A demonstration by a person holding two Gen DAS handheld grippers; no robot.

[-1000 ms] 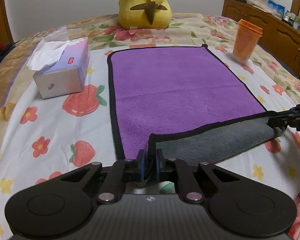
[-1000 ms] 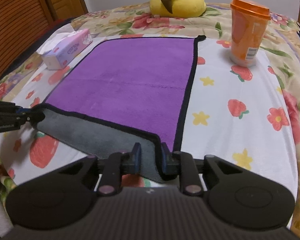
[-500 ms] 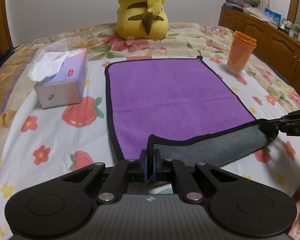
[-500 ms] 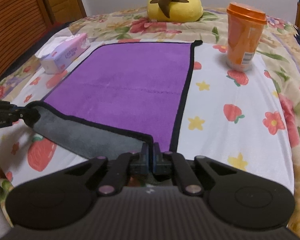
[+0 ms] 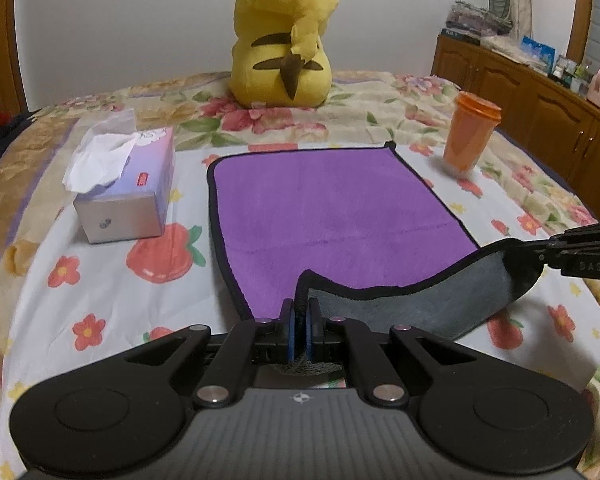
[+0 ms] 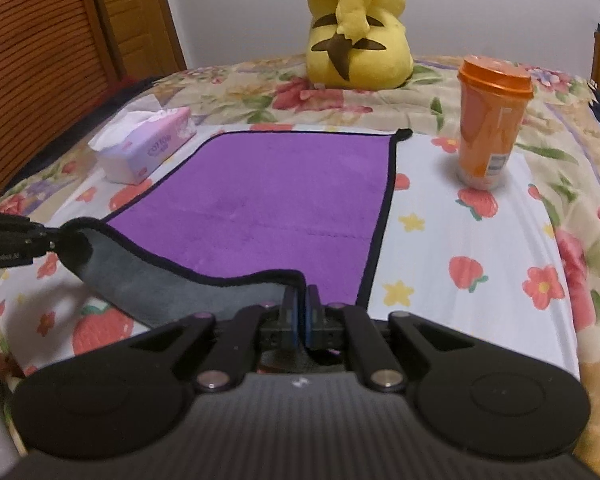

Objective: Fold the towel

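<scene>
A purple towel point(image 5: 332, 208) with black trim and a grey underside lies on the flowered bedsheet; it also shows in the right wrist view point(image 6: 276, 200). My left gripper point(image 5: 300, 316) is shut on the towel's near left corner. My right gripper point(image 6: 300, 308) is shut on the near right corner. Both corners are lifted, so the near edge hangs between them with the grey underside point(image 5: 420, 304) showing. The right gripper shows at the right edge of the left wrist view point(image 5: 540, 252), and the left gripper at the left edge of the right wrist view point(image 6: 56, 240).
A tissue box point(image 5: 128, 196) stands left of the towel, also in the right wrist view point(image 6: 148, 148). An orange lidded cup point(image 5: 468, 136) stands at the right point(image 6: 488, 128). A yellow plush toy point(image 5: 284, 48) sits behind the towel. Wooden cabinets point(image 5: 540, 100) line the right wall.
Both grippers closed on the towel's near corners, then rose, lifting the near edge off the bed. The grey underside now curls up more.
</scene>
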